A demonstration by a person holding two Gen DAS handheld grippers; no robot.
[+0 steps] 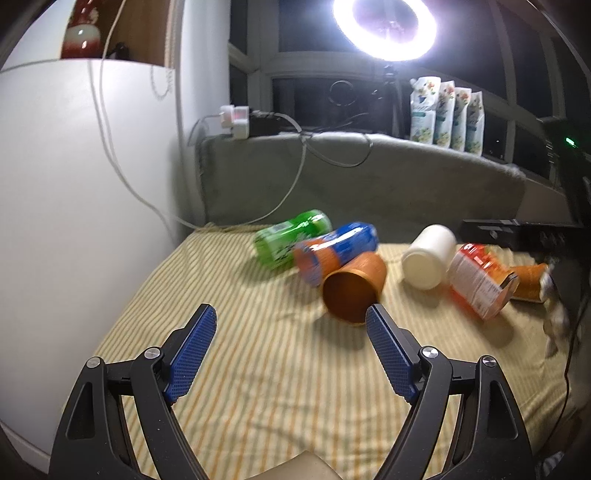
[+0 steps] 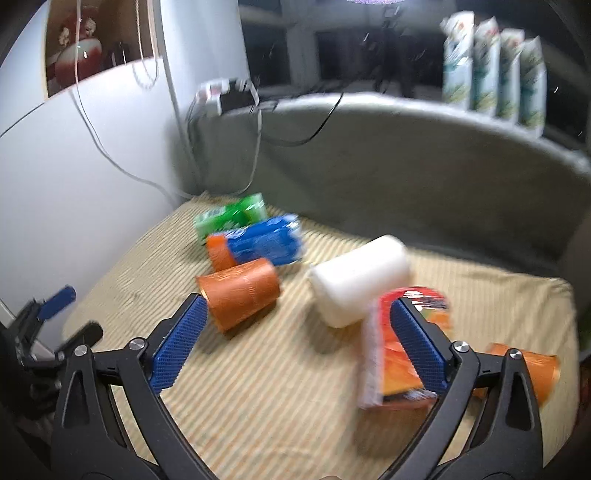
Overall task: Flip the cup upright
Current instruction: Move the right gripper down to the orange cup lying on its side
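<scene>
Several cups lie on their sides on the striped cloth (image 1: 258, 369). An orange cup (image 1: 352, 288) lies with its mouth facing my left gripper (image 1: 290, 314), which is open and empty just in front of it; its right fingertip overlaps the cup's rim. In the right wrist view the same orange cup (image 2: 240, 293) lies at the left fingertip of my open, empty right gripper (image 2: 297, 304). A white cup (image 2: 360, 280) lies just ahead of it and a red-orange printed cup (image 2: 391, 350) is by the right finger.
A green cup (image 1: 291, 236) and a blue-orange cup (image 1: 336, 247) lie behind. A second orange cup (image 2: 524, 373) lies far right. A grey ledge (image 1: 369, 177) backs the cloth, a white wall (image 1: 74, 184) stands left, with cables (image 1: 295, 177), pouches (image 1: 447, 114) and a ring light (image 1: 384, 26).
</scene>
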